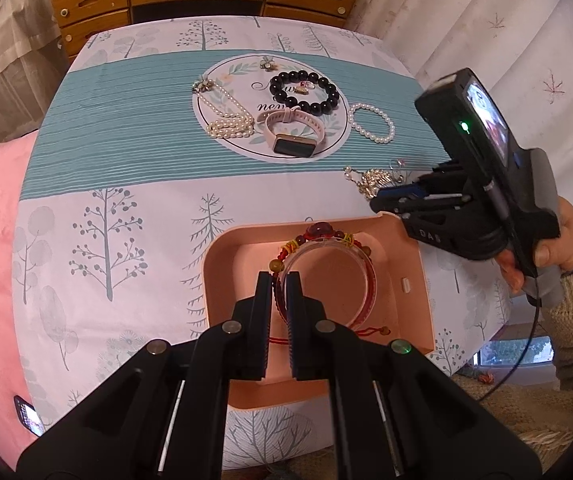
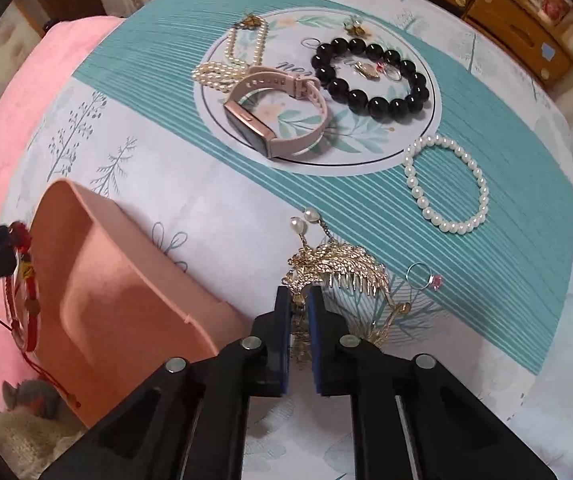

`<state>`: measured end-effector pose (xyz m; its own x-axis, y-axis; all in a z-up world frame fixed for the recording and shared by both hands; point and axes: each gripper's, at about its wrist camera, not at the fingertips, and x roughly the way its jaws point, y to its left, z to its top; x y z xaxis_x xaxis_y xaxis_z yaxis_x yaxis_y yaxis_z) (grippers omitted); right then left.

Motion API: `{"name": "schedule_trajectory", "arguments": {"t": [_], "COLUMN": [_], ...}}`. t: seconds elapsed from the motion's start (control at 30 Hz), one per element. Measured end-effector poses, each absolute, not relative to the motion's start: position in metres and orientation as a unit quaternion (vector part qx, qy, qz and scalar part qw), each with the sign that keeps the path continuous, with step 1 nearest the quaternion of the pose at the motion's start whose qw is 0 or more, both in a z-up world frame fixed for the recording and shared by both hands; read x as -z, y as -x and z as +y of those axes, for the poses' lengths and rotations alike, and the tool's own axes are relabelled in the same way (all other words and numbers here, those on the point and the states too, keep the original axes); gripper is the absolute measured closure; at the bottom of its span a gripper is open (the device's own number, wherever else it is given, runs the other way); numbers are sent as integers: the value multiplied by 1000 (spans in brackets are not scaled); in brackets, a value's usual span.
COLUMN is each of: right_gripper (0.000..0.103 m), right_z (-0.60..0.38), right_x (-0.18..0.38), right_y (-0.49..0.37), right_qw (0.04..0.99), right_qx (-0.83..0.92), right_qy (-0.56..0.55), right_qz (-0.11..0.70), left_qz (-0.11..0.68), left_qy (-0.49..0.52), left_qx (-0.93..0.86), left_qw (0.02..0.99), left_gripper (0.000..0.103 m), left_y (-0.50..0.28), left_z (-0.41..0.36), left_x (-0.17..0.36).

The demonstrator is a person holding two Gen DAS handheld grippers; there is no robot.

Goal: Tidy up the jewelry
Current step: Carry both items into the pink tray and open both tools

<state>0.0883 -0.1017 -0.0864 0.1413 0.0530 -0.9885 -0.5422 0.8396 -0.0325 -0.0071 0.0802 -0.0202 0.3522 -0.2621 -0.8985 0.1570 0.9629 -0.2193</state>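
Red beaded bracelet [image 1: 328, 276] pinched at its near-left rim between the pressed-together fingers of the left gripper [image 1: 280, 280], hanging inside the pink box [image 1: 414, 280], above its floor. Red cord tail trailing toward the box's near wall. Just beyond the box's far-right corner, gold hair comb [image 2: 338, 272] on the tree-print cloth [image 2: 166, 184], its chain side clamped between the nearly closed fingers of the right gripper [image 2: 299, 300], pointing straight down on it. Two pearl drops at the comb's far end. Small ring with pink stone [image 2: 426, 278] just right of the comb. Farther away: white pearl bracelet [image 2: 446, 184], black bead bracelet [image 2: 370, 78], pink watch [image 2: 274, 116], pearl necklace [image 2: 226, 64], all apart from both grippers.
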Motion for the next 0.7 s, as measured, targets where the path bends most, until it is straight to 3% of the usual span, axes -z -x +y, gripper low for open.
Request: {"name": "schedule_trajectory", "arguments": {"t": [0.23,0.7], "right_gripper": [96,96], "right_z": [-114,-119], "right_x": [70,-52], "right_y": [-76,-9], "right_qw": [757,829], "right_qx": [-202,-266], "right_qy": [155,38], "right_qz": [602,490], "left_qz": [535,529], "left_qy": [57,48], "left_qx": [122,105], "left_qw": [834,841], "left_gripper": [98,98], "left_y": [18,28], "left_z": [77,82], "left_x": [26,35]}}
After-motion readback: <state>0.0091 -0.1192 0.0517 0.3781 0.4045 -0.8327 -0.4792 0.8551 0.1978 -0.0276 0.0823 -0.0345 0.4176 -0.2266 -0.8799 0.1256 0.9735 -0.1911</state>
